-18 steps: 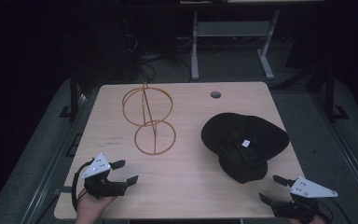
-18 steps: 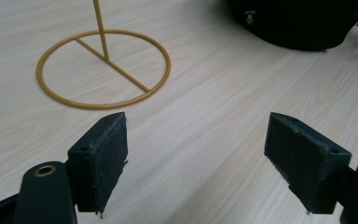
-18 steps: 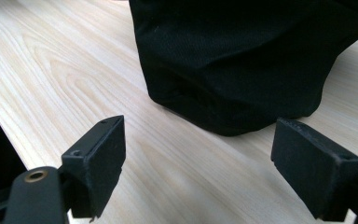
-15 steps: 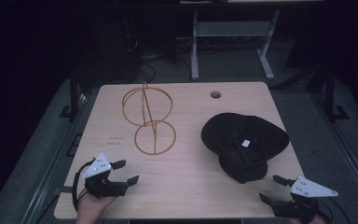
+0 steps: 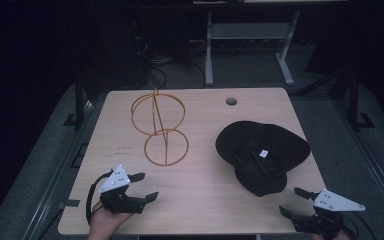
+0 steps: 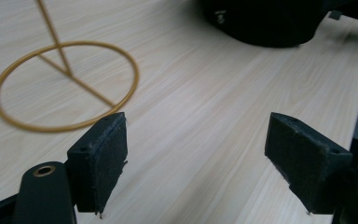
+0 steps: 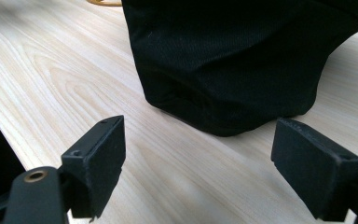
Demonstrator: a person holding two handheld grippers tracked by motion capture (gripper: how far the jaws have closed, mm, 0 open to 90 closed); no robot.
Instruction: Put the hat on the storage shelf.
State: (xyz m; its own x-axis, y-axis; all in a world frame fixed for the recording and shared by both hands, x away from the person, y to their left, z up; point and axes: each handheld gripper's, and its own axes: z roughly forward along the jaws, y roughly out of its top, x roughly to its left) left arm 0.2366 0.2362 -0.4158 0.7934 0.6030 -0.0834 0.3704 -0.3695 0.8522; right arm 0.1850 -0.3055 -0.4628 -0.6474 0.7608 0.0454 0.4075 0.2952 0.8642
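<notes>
Two tongs (image 5: pixel 141 187) (image 5: pixel 294 201) low, jaws apart

Left tongs (image 5: pixel 142 186) agape, right tongs (image 5: pixel 294 201) agape

Pale matt wood-grain tabletop (image 5: pixel 205 190); thin glossy gold metal wire stand (image 5: pixel 159 126); matt black woven cloth hat (image 5: pixel 261 152); matt black tongs.

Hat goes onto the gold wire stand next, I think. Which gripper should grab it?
Probably right. The right gripper sits open just beside the black hat, facing its crown; the left gripper is nearer the wire stand.
</notes>
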